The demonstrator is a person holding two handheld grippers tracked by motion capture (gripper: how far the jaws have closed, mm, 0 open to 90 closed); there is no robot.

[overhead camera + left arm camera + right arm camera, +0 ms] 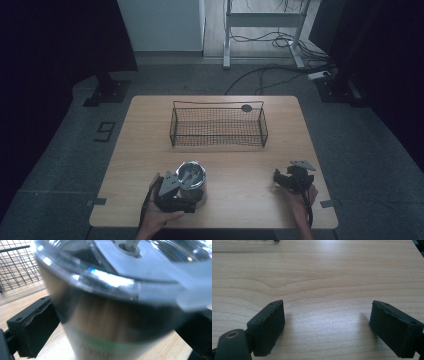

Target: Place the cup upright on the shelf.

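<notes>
A steel tumbler [192, 181] with a clear lid stands on the wooden table [240, 160] near its front edge, left of centre. My left gripper [191, 194] reaches around it from the front. In the left gripper view the tumbler [112, 322] is blurred and very close, and the jaws stand wide on either side of it, so the left gripper [120, 337] is open. Held low over bare wood at the front right, my right gripper [281, 178] is open. The right gripper view shows nothing between the jaws of the right gripper [327, 322].
A black wire basket [218, 127] stands across the far middle of the table, and its mesh [15, 267] shows at the upper left of the left gripper view. A small dark round thing [246, 108] lies by its back right corner.
</notes>
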